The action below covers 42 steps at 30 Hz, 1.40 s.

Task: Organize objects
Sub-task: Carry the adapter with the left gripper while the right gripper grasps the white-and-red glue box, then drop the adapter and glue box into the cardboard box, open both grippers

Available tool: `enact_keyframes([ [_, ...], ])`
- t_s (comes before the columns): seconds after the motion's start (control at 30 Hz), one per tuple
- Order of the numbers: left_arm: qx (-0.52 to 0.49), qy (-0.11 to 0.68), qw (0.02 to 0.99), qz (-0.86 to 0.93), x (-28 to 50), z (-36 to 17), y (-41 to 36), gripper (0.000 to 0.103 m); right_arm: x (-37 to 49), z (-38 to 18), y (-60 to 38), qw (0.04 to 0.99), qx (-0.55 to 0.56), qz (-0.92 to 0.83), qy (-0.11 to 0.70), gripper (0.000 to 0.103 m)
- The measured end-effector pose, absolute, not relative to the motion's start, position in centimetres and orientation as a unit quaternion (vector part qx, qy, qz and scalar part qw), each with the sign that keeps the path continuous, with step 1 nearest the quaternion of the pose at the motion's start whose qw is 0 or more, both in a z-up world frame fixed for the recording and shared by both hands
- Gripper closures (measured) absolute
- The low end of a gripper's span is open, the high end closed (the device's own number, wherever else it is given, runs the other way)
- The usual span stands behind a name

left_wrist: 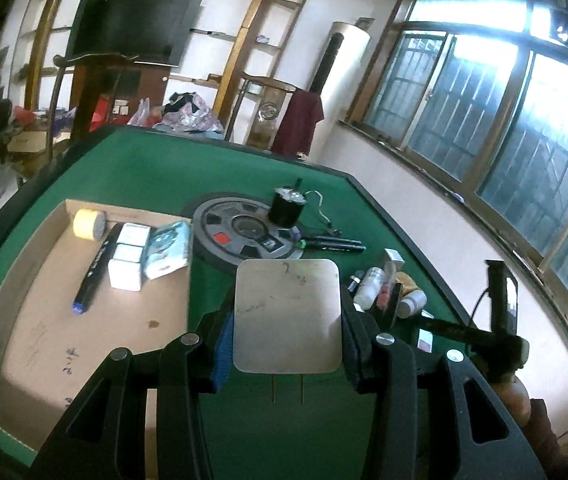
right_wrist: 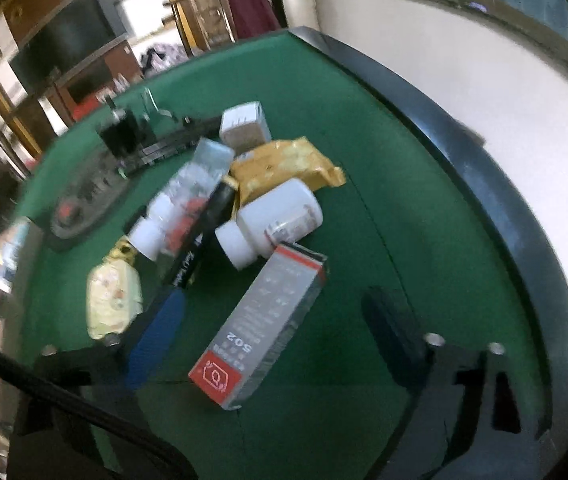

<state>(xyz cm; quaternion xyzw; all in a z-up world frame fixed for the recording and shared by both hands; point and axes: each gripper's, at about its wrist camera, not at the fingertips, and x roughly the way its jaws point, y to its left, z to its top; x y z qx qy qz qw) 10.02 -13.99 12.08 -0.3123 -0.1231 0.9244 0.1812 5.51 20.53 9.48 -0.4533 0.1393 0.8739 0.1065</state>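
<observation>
The white plug adapter point(left_wrist: 287, 316) sits clenched between the jaws of the left gripper point(left_wrist: 287, 344), its two metal prongs pointing back toward the camera and its flat face turned up. It hangs over the green table point(left_wrist: 144, 172), just right of the shallow cardboard tray point(left_wrist: 44, 340) that lies toward the table's left edge. The tray's open floor is close by on the left, so the left hand is the nearer one to it. At the tray's far end a blue-capped marker point(left_wrist: 94, 272), white cubes point(left_wrist: 128, 264), a tissue pack point(left_wrist: 168, 248) and a roll of yellow tape point(left_wrist: 88, 222) already lie in a row.

The right gripper point(right_wrist: 280, 340) has its jaws released and straddling the near end of a grey-and-red carton point(right_wrist: 260, 328), pads not pressing on it as far as the blur allows. The carton's long axis runs away from the jaws toward the table's far right edge, up against the pile: a white bottle point(right_wrist: 276, 220), a black pen point(right_wrist: 204, 232), a gold packet point(right_wrist: 288, 164) and a small grey box point(right_wrist: 244, 124). Beyond, near the table's centre, stands a round grey disc point(left_wrist: 244, 232).
</observation>
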Motion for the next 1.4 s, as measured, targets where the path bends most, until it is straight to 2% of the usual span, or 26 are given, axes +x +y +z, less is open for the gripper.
enact_keyframes([
  [0.03,-0.311,-0.124,0.179,0.925,10.1,12.0,-14.2,0.064,5.2,9.1,20.2,0.118,-0.459,0.871,0.126,0.049],
  [0.07,-0.31,-0.125,0.177,0.926,10.4,12.0,-14.7,0.064,4.8,8.6,19.8,0.131,-0.466,0.869,0.108,0.058],
  [0.1,-0.308,-0.126,0.175,0.927,10.6,12.0,-15.2,0.064,4.7,8.2,19.7,0.138,-0.469,0.867,0.1,0.072],
  [0.13,-0.306,-0.125,0.172,0.928,10.7,12.0,-15.5,0.064,5.0,8.2,19.6,0.148,-0.46,0.871,0.09,0.079],
  [0.3,-0.301,-0.133,0.156,0.931,11.3,11.8,-17.8,0.064,7.1,8.3,21.4,0.113,-0.455,0.871,0.145,0.079],
  [0.5,-0.299,-0.151,0.133,0.933,11.4,11.6,-21.1,0.064,9.8,10.0,21.9,-0.005,-0.429,0.869,0.245,0.079],
  [0.67,-0.318,-0.155,0.09,0.931,10.3,10.9,-24.2,0.064,7.8,12.6,16.2,-0.111,-0.426,0.863,0.248,0.078],
  [0.87,-0.364,-0.158,0.064,0.916,7.1,8.7,-26.7,0.064,3.4,13.1,5.9,-0.225,-0.458,0.828,0.232,0.078],
  [1.13,-0.42,-0.185,0.084,0.884,3.6,4.9,-26.5,0.064,-2.1,10.3,-5.2,-0.253,-0.505,0.8,0.202,0.078],
  [1.4,-0.459,-0.186,0.093,0.864,1.4,2.7,-25.5,0.064,-4.3,8.7,-7.4,-0.218,-0.518,0.809,0.172,0.078],
])
